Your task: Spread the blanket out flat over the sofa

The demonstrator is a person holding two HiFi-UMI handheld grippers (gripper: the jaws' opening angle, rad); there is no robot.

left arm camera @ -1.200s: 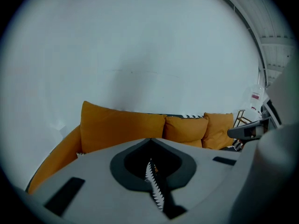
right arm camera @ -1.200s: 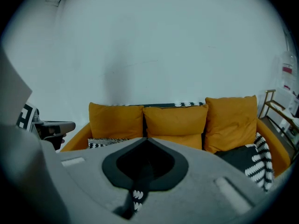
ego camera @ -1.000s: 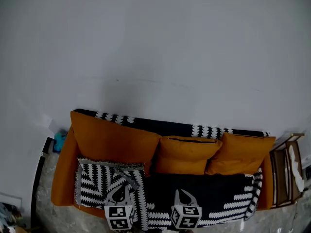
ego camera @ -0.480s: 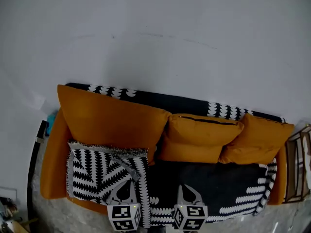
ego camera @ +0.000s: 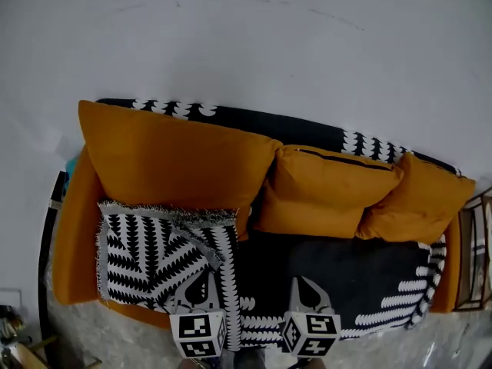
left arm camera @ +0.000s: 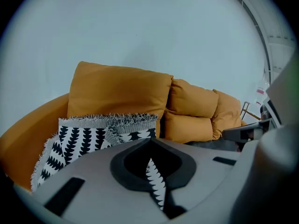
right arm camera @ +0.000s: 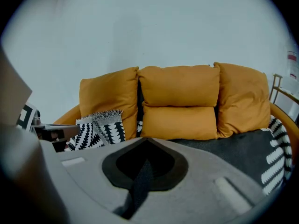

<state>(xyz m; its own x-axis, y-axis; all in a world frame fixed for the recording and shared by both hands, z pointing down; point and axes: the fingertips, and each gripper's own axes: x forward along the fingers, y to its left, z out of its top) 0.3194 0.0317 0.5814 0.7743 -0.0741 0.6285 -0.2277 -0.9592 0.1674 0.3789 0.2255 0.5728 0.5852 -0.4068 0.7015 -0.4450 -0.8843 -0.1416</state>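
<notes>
Pinching blanket [ego camera: 154, 256] edge, left gripper [ego camera: 202, 287] and right gripper [ego camera: 304, 287] clamp cloth; next, probably flatten the folded corner over the sofa [ego camera: 65, 237].

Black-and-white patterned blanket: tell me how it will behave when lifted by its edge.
Probably floppy: the black-and-white patterned blanket lies folded back, creased, on the orange sofa. Likely thin: a pinch fits inside the shut left gripper. Its fringe may snag.
</notes>
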